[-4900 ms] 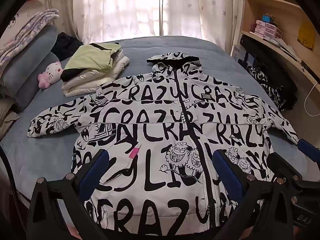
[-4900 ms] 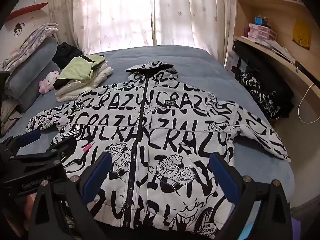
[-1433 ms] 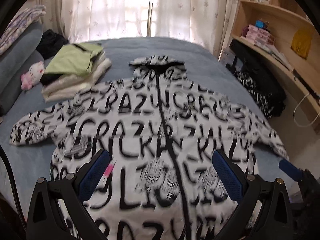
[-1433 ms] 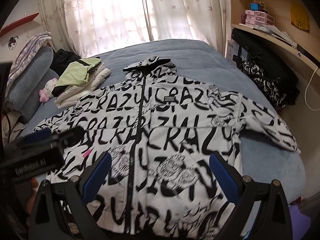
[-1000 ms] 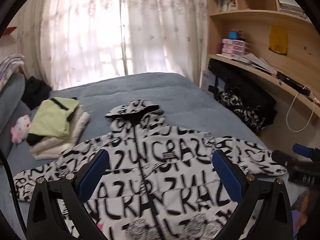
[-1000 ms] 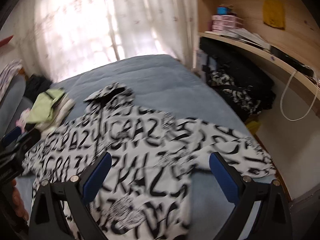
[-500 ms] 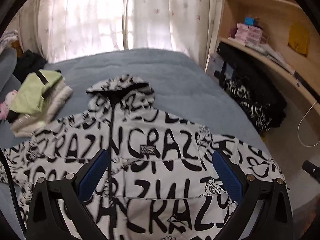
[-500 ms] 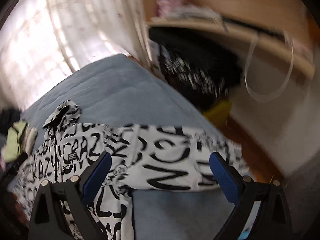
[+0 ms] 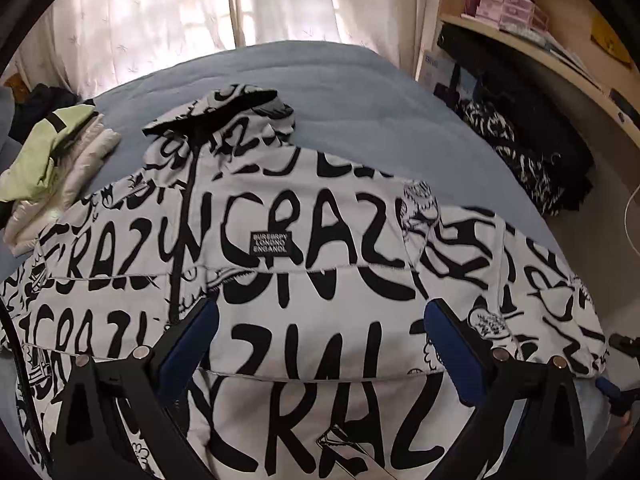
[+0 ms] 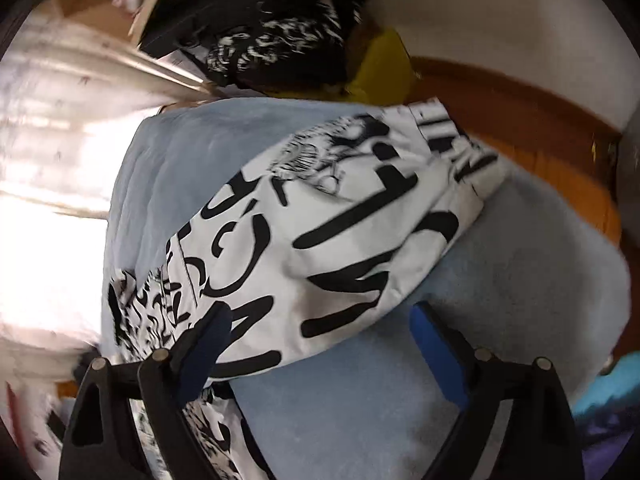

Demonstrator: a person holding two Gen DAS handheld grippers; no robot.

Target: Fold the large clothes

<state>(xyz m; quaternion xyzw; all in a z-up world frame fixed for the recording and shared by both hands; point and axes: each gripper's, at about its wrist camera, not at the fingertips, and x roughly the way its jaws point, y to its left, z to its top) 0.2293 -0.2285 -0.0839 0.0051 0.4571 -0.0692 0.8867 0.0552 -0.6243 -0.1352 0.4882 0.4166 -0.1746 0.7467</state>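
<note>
A large white hooded jacket (image 9: 320,264) with black "CRAZY" lettering lies flat, front up, on the blue bed (image 9: 360,92). My left gripper (image 9: 320,344) is open and empty just above the jacket's chest, right of the zip. The right wrist view is tilted and blurred. It shows the jacket's right sleeve (image 10: 340,216) stretched out to the bed's right edge. My right gripper (image 10: 320,340) is open and empty just above that sleeve, its left finger (image 10: 204,344) over the cloth. The right gripper's tip (image 9: 616,384) shows at the left wrist view's right edge.
A stack of folded clothes (image 9: 48,160) with a pale green one on top lies at the bed's far left. Black and patterned clothes (image 9: 532,152) are piled under the wooden shelf (image 9: 560,52) on the right. Curtains (image 9: 200,12) hang behind the bed. Wooden floor (image 10: 540,128) lies beyond the bed's right edge.
Both grippers have moved to the right and closer to the jacket. The right gripper has swung round and down over the right sleeve. The jacket has not moved.
</note>
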